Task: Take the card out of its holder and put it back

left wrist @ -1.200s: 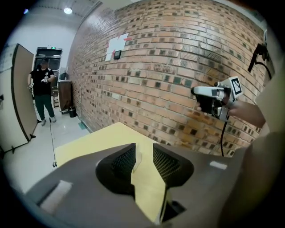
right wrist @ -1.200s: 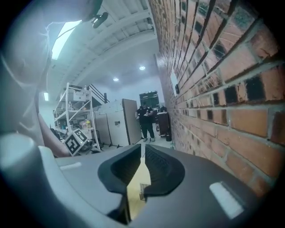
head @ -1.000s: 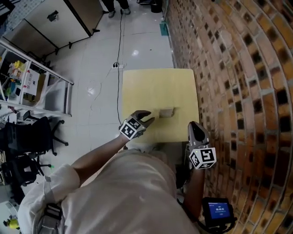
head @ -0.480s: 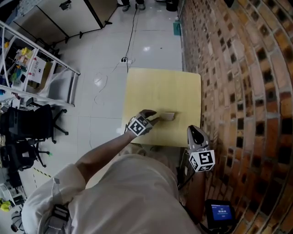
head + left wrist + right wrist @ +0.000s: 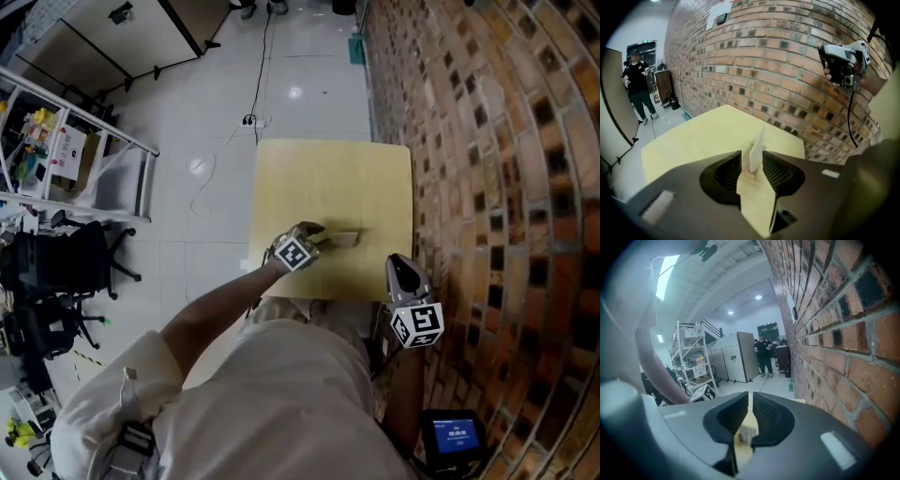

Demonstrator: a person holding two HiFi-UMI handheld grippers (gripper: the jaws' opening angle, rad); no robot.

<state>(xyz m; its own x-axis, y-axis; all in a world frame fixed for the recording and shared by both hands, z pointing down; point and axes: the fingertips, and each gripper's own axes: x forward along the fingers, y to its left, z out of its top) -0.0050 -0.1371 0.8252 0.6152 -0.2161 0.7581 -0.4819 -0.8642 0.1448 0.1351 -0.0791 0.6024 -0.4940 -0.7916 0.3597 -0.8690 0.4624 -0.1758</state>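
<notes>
**Left gripper (image 5: 323,236) has moved up to the card holder (image 5: 344,239)**

Off the near right corner of the yellow table (image 5: 328,178), the right gripper (image 5: 399,265) is almost closed and empty. By the table's near edge, the dark ribbed left jaws are opening around the pale wooden holder, a thin white card (image 5: 757,149) upright in its slot. A rough brick wall (image 5: 487,141) flanks the table's right.

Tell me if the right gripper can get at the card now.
Likely yes: the right gripper points at the card across bare table, though the left gripper, jaws opening, straddles the holder.
</notes>
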